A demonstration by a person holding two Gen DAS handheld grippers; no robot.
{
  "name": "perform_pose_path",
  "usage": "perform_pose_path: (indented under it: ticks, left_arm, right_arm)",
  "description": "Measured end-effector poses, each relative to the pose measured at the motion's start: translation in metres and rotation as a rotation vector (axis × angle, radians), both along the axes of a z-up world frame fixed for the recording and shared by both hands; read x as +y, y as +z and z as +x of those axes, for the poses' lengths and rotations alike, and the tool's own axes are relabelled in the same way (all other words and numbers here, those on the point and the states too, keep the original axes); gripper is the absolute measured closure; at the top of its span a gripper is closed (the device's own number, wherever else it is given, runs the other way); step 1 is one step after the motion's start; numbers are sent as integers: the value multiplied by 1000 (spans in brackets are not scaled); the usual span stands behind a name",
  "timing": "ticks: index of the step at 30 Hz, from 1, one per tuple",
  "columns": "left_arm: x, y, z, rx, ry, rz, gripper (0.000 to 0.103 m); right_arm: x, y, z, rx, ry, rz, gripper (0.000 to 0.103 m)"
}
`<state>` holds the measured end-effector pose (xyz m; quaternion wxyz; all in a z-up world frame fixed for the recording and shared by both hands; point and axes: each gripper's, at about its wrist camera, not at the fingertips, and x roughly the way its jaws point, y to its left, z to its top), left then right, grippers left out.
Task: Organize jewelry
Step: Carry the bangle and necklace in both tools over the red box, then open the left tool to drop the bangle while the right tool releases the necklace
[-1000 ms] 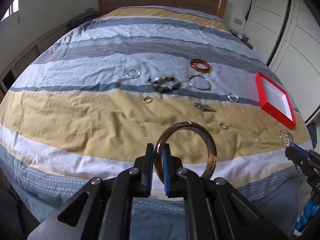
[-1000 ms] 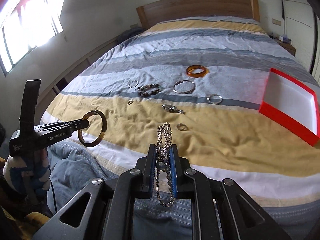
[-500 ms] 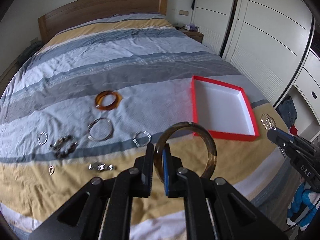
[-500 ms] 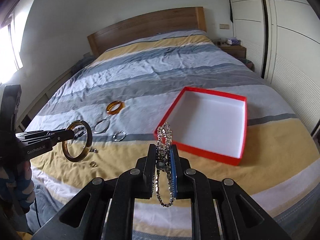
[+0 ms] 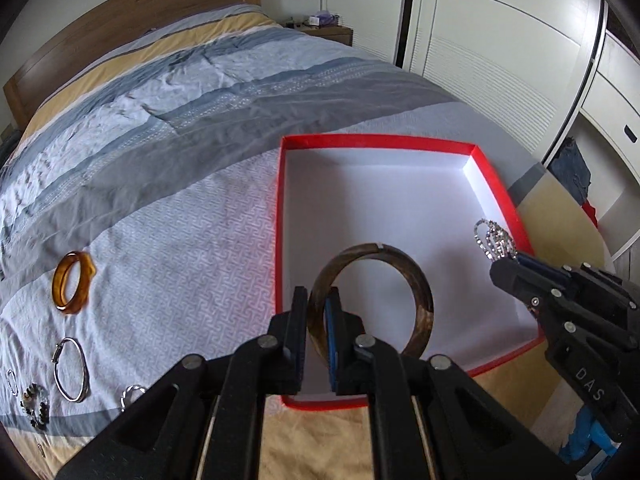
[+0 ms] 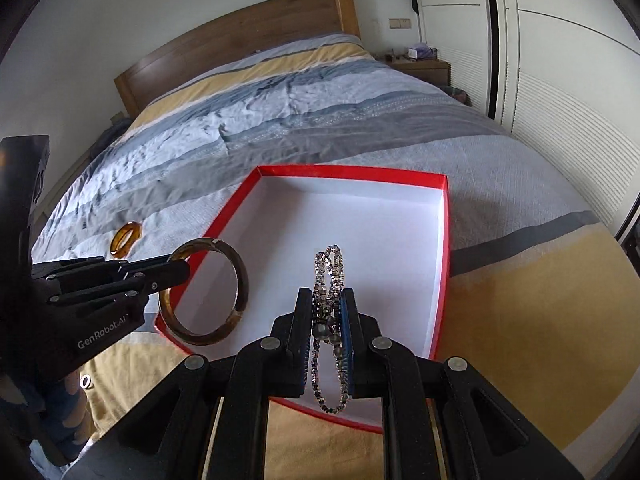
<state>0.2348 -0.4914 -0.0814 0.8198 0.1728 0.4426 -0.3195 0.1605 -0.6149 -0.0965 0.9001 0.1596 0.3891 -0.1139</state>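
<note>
My left gripper (image 5: 317,312) is shut on a dark brown bangle (image 5: 416,280) and holds it upright over the near left part of the red box (image 5: 280,216) with a white inside. The bangle also shows in the right wrist view (image 6: 240,280). My right gripper (image 6: 329,316) is shut on a silver chain bracelet (image 6: 328,264) above the near edge of the red box (image 6: 444,240). It also shows in the left wrist view (image 5: 505,264), at the box's right rim, with the silver chain bracelet (image 5: 492,238).
The box lies on a striped bedspread (image 5: 160,160). Left of it lie an amber bangle (image 5: 72,282), a thin silver bangle (image 5: 70,368), a beaded bracelet (image 5: 36,404) and small silver rings (image 5: 132,394). White wardrobe doors (image 5: 480,40) stand at the right.
Both grippers have swung right and closer to the red box, which now fills the middle of both views. Each still holds its piece.
</note>
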Motion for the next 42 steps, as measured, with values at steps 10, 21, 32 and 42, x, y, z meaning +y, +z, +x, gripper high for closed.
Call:
perform_pose_path:
  ticks: [10, 21, 32, 42]
  left_arm:
    - [0, -45, 0, 45, 37, 97, 95]
    - [18, -49, -19, 162, 229, 115, 90]
    - [14, -49, -18, 182, 273, 155, 88]
    - [35, -6, -31, 143, 240, -27, 73]
  right_arm:
    - [-3, -41, 11, 91, 6, 4, 88]
    - [-16, -47, 22, 150, 72, -52, 92]
    - [-7, -45, 33, 204, 156, -103, 86]
    - [-4, 1, -2, 150, 118, -136, 59]
